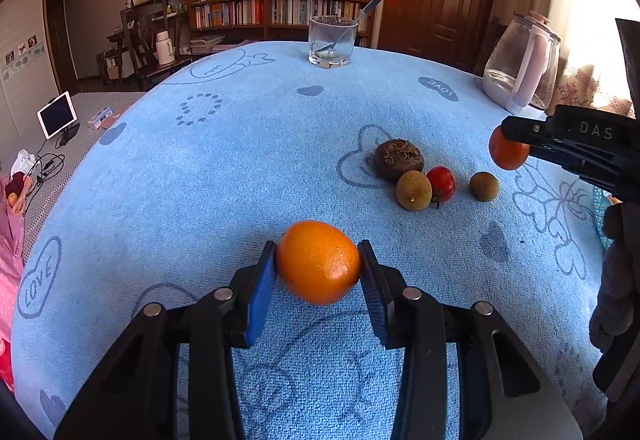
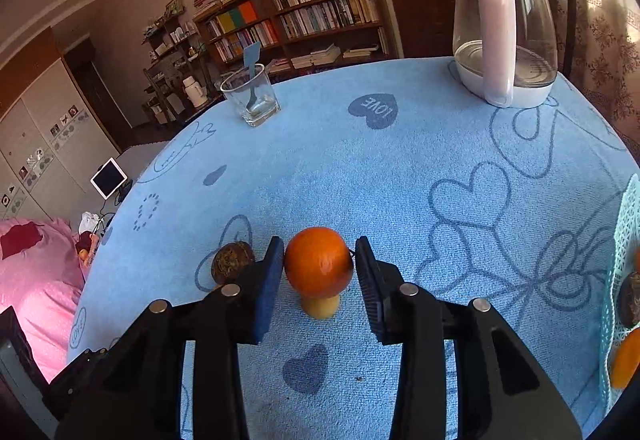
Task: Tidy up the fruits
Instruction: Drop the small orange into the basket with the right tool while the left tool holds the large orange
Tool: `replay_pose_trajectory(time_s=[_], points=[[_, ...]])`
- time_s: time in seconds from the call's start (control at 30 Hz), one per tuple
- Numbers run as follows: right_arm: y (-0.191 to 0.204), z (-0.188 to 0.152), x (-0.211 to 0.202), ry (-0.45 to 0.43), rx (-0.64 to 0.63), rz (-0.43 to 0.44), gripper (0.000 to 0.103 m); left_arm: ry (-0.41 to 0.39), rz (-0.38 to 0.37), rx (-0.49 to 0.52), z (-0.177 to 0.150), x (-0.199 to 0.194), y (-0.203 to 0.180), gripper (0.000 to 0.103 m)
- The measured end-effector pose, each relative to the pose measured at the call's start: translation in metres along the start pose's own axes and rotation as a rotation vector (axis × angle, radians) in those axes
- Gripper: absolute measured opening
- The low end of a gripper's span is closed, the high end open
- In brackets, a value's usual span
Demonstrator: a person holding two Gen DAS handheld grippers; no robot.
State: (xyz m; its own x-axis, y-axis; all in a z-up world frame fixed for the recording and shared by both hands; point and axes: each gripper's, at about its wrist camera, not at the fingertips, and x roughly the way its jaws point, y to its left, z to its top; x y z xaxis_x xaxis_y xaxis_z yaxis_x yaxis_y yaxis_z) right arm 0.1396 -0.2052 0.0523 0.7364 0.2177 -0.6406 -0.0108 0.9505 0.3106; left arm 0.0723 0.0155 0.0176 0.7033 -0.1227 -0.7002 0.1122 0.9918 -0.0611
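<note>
Left gripper (image 1: pixel 319 264): closed on an orange (image 1: pixel 319 262), both blue pads against its sides; the fruit is clear of the blue towel (image 1: pixel 240 160) that covers the table.
Orange, long axis: slightly oval, the longer way running across from pad to pad, about level.
Right gripper (image 2: pixel 319 268): clamped on a mandarin (image 2: pixel 319 262); the left pad touches it, and the right pad sits at its edge where a thin gap may remain.
Mandarin, attitude: nearly round with no clear long axis; a pale yellow stub (image 2: pixel 320 306) shows straight under it in the right wrist view, and what that is cannot be told.
Mandarin from the left wrist view: held at the right edge of the frame, above the towel.
Loose fruit: a dark rough fruit (image 1: pixel 398 159), a brown round fruit (image 1: pixel 414 190) and a small red fruit (image 1: pixel 441 184) bunched together, touching or nearly so; a second brown fruit (image 1: pixel 484 186) just to their right, apart.
Mesh basket (image 2: pixel 624 240): at the table's right edge, with fruit inside, only partly in view.
Far edge: a glass (image 1: pixel 332 42) with a spoon (image 1: pixel 352 26) in it, and a kettle (image 2: pixel 506 28) at the far right corner.
Open room: bare towel across the left half and the centre; the near right is bare up to the basket.
</note>
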Motion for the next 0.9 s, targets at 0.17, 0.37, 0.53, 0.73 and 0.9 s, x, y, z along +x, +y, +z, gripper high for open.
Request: replay_pose_trajectory(time_s=[0.17,0.37,0.53,0.73,0.9], points=[[-0.013,-0.004,-0.039,-0.056,-0.009,-0.021,0.038,-0.001,-0.003,0.004,-0.001,-0.002,-0.003,0.041],[-0.039,-0.008,-0.052,-0.051,0.053,-0.012,0.036,-0.004,-0.008,0.014,-0.004,-0.004,-0.011,0.041],[-0.059,-0.005,-0.032,-0.031,0.104,-0.078,0.055,-0.007,-0.009,0.017,-0.004,-0.005,-0.012,0.041],[-0.083,0.013,0.0,0.046,0.083,-0.21,0.058,0.006,-0.018,0.012,-0.004,-0.002,-0.011,0.041],[-0.06,0.01,0.02,0.081,-0.059,-0.245,0.058,0.009,-0.021,0.011,-0.004,-0.002,-0.011,0.041]])
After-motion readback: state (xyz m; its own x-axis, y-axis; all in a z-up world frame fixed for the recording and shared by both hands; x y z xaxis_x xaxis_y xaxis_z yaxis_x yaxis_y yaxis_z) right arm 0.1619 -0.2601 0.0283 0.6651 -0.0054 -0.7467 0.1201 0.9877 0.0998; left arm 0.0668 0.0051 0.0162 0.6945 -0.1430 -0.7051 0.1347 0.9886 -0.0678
